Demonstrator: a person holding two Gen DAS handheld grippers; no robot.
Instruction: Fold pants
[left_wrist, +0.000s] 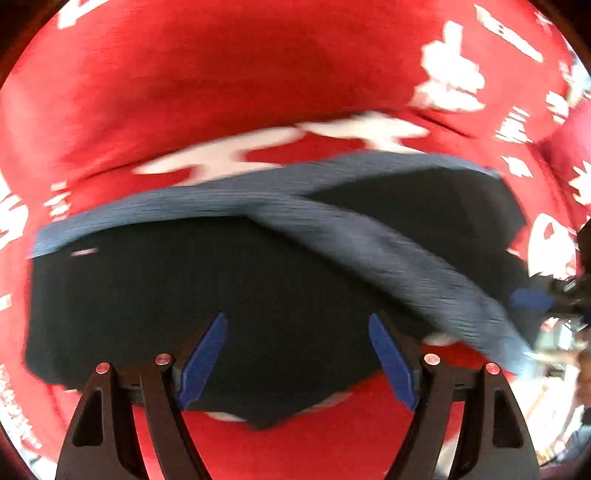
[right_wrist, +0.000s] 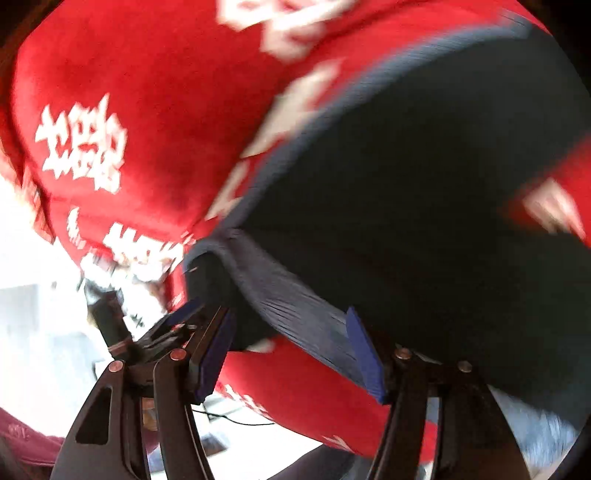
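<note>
Black pants (left_wrist: 192, 295) with a ribbed blue-grey waistband (left_wrist: 207, 201) lie folded on a red cloth with white print (left_wrist: 221, 74). A waistband strip crosses diagonally to the lower right. My left gripper (left_wrist: 297, 354) is open just above the black fabric, holding nothing. In the right wrist view the pants (right_wrist: 424, 206) fill the right side, and the waistband (right_wrist: 295, 306) runs between the open jaws of my right gripper (right_wrist: 291, 350). The other gripper (right_wrist: 177, 325) shows at the left of that view. The frames are blurred by motion.
The red printed cloth (right_wrist: 147, 92) covers the whole surface and drops off at its edge at lower left in the right wrist view. Beyond it is a bright floor area (right_wrist: 37, 314) with a dark cable.
</note>
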